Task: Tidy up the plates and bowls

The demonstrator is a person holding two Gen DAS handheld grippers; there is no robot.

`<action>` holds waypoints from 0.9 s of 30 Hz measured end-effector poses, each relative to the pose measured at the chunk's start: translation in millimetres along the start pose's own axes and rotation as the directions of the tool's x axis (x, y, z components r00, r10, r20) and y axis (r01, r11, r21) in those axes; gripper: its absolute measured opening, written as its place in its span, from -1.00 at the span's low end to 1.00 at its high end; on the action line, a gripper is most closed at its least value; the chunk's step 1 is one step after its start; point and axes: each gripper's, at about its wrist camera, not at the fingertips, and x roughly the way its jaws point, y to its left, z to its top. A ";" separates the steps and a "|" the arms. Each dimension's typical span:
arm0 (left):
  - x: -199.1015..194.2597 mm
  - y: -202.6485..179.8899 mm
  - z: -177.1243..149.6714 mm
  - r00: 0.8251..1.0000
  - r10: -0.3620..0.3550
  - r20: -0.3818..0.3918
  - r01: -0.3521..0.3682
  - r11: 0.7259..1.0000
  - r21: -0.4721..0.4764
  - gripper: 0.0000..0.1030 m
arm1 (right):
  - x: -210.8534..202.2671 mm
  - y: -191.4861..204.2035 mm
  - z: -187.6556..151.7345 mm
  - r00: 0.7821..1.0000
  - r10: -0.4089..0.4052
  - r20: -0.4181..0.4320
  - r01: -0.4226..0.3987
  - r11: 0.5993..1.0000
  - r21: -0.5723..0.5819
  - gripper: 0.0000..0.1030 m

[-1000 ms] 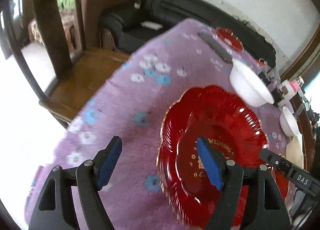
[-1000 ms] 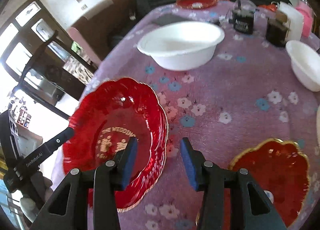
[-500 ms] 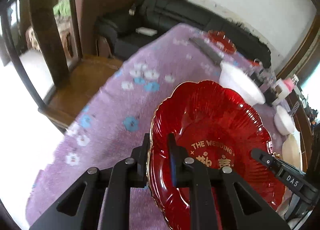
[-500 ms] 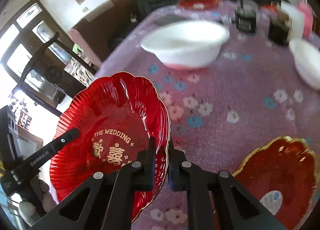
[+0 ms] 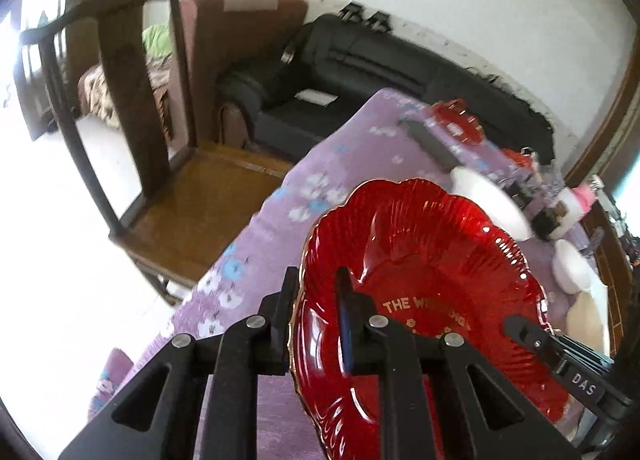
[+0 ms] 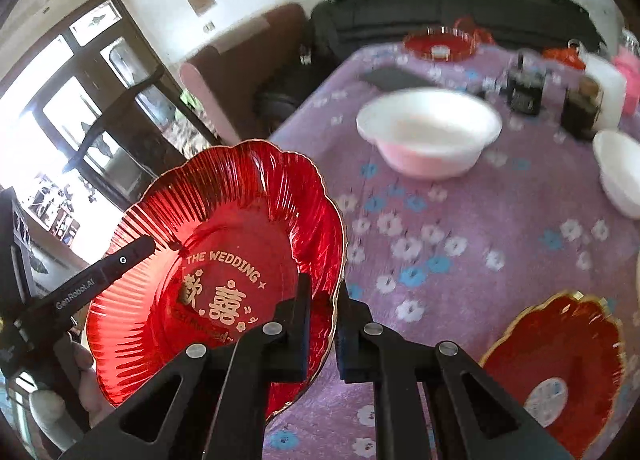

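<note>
A red scalloped wedding plate (image 5: 424, 280) with gold lettering is held off the purple floral tablecloth (image 5: 312, 196) by both grippers. My left gripper (image 5: 314, 300) is shut on its left rim. My right gripper (image 6: 324, 308) is shut on its right rim, where the plate (image 6: 224, 244) fills the lower left of the right wrist view. A second red plate (image 6: 560, 360) lies on the cloth at lower right. A large white bowl (image 6: 428, 136) and a smaller white bowl (image 6: 620, 172) stand farther back.
A third red dish (image 6: 440, 44) sits at the table's far end by a dark flat object (image 6: 394, 78). Dark jars (image 6: 524, 90) and a pink container (image 6: 628, 80) stand at the right. A wooden chair (image 5: 132, 108) and black sofa (image 5: 360, 60) flank the table.
Both grippers closed on opposite rims of the red wedding plate and lifted it off the cloth, tilting it up toward the cameras.
</note>
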 end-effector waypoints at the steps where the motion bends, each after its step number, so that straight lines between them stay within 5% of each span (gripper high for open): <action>1: 6.0 4.6 -3.3 1.000 0.003 -0.016 -0.003 1.000 -0.004 -0.70 | 5.4 -1.1 -2.6 1.000 -0.011 -0.007 0.011 1.000 0.000 -0.78; 10: 52.2 -3.1 -25.3 0.994 0.002 -0.109 -0.002 1.000 0.006 -0.64 | 33.6 -26.5 -17.3 0.995 -0.082 -0.057 0.084 0.996 0.034 -0.78; 17: 46.5 -12.6 -28.7 0.997 0.037 -0.063 -0.035 0.999 0.041 0.10 | 31.9 -21.5 -24.3 0.993 -0.107 -0.040 0.107 0.994 0.018 -0.71; 22: 21.8 -15.6 -29.6 0.994 0.109 0.025 -0.110 0.993 0.051 0.36 | 12.2 -28.1 -23.2 0.997 -0.069 0.016 0.068 0.995 0.069 -0.09; 27: -12.3 -10.7 -36.7 0.980 0.168 0.108 -0.173 0.984 0.034 0.49 | -19.7 -28.7 -22.8 0.994 -0.073 0.086 0.068 0.996 0.059 0.01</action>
